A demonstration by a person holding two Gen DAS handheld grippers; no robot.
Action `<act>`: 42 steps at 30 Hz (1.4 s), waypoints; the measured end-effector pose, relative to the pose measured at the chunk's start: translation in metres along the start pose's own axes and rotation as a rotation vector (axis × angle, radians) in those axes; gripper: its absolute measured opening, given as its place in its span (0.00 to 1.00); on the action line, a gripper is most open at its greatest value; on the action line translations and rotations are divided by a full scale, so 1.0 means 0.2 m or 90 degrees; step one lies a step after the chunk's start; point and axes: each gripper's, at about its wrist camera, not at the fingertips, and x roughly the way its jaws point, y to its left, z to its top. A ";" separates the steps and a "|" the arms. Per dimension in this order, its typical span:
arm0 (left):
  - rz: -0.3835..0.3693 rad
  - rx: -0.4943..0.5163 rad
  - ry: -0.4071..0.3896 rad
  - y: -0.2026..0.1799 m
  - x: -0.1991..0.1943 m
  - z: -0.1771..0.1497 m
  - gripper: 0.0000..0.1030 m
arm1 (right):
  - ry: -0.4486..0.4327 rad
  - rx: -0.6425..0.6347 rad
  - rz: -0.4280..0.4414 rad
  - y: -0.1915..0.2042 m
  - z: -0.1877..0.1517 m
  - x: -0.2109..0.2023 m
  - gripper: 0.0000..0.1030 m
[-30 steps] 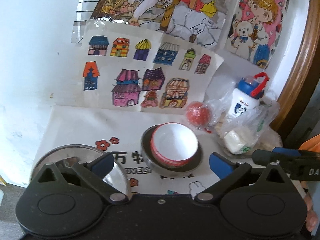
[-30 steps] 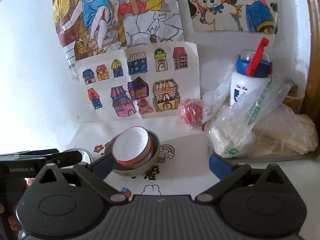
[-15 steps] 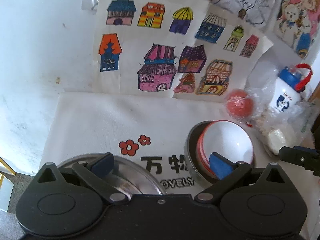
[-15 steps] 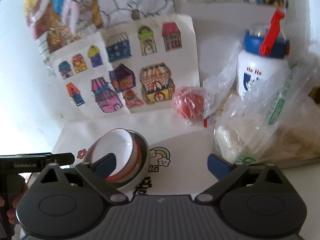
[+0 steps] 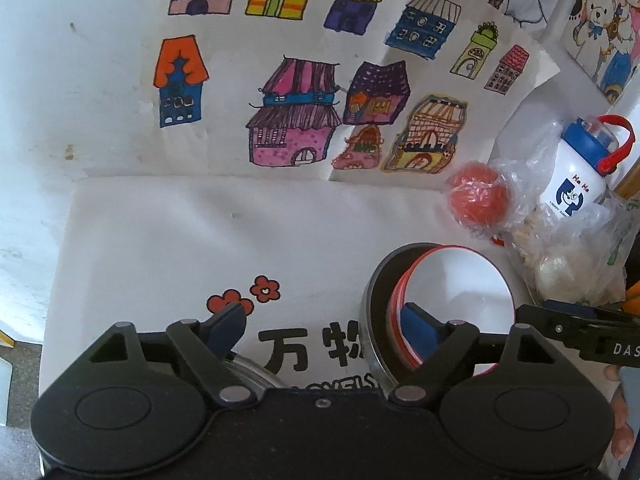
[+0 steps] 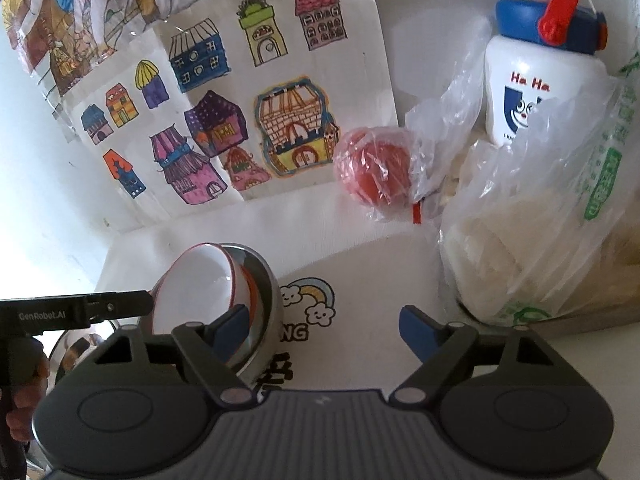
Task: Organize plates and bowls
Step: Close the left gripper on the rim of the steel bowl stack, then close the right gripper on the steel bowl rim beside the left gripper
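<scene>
Bowl [image 5: 460, 292]: glossy white inside, red rim, smooth, ceramic or melamine by the look. 
Outer bowl [image 6: 264, 300]: polished metal, mirror-bright. 
Plate [image 5: 250, 370]: shiny steel, only its edge visible. 
Table cover [image 5: 180, 240]: matt white sheet with printed motifs, smooth. 
Drawings [image 5: 320, 80]: matt paper, marker-coloured, creased. 
Bags [image 6: 540, 220]: thin clear plastic, crinkled, glossy. 
Bottle [image 6: 532, 80]: smooth white plastic, blue cap. 
Gripper bodies: matt black plastic; pads [image 6: 416, 330] blue, matt.

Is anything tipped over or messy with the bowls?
Nothing is spilled or broken. The white bowl with the red rim sits off-centre and a bit tilted inside the metal bowl, not neatly nested. A metal plate lies apart, beside them on the cloth.
</scene>
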 end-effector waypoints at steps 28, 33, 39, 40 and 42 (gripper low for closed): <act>-0.025 -0.009 0.038 -0.02 0.02 -0.02 0.45 | 0.026 0.004 0.028 0.00 -0.01 0.02 0.67; -0.034 -0.007 0.040 -0.03 0.02 -0.02 0.37 | 0.021 -0.007 0.032 0.01 -0.02 0.00 0.56; -0.045 -0.004 0.045 -0.05 0.03 -0.03 0.27 | 0.022 -0.015 0.039 0.03 -0.01 0.01 0.44; -0.046 -0.003 0.044 -0.05 0.02 -0.03 0.26 | 0.022 -0.016 0.040 0.03 -0.01 0.01 0.43; -0.050 -0.003 0.045 -0.06 0.03 -0.03 0.20 | 0.024 -0.018 0.042 0.04 -0.01 0.01 0.39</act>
